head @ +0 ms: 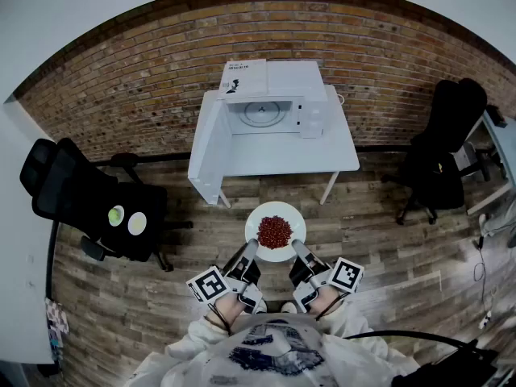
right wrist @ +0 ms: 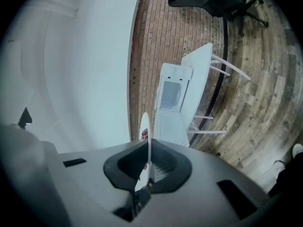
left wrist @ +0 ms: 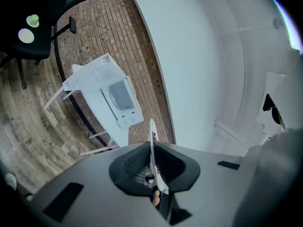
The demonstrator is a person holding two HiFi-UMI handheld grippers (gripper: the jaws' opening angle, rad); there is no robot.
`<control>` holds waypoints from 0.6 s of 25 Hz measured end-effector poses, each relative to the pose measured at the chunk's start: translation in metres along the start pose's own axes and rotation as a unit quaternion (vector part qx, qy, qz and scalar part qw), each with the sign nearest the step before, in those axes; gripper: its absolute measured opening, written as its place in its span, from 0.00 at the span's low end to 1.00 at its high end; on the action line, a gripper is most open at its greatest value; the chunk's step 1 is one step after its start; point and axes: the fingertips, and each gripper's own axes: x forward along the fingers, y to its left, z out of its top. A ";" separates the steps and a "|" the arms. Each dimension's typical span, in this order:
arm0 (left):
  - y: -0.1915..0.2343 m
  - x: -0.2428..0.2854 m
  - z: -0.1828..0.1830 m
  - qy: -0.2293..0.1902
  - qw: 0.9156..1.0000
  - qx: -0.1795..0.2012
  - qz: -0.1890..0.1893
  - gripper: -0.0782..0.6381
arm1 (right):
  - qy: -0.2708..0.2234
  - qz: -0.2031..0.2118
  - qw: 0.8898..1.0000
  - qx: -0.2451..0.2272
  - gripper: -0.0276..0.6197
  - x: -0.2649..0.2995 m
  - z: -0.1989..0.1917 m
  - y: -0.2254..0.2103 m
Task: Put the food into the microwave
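1. Food (head: 275, 230), a heap of small red pieces, sits in the middle of a round white plate (head: 278, 254) that I carry level in the air above the wooden floor (head: 379, 240).
2. My left gripper (head: 251, 251) is clamped on the plate's near-left rim. In the left gripper view the rim runs edge-on between the 2 dark pads, pinched tight.
3. My right gripper (head: 299, 251) is clamped the same way on the near-right rim. In the right gripper view the thin white edge is caught between its pads, with a bit of red showing beyond.
4. Ahead of the plate and well apart from it stands a white table (head: 282, 160) against the brick wall (head: 145, 79).
5. On the table sits the white microwave (head: 310, 111). Its cavity faces me, open, and the turntable inside is visible.
6. A flat white box (head: 244, 77) lies on top of the microwave.
7. A black office chair (head: 81, 196) stands at the left with 2 pale round discs (head: 127, 219) on its seat, and another black chair (head: 443, 151) stands at the right.
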 end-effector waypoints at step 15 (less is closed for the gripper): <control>-0.021 0.026 -0.014 -0.009 0.999 -0.034 -0.025 0.15 | 0.002 -0.001 1.000 0.013 0.08 -0.004 0.016 -0.013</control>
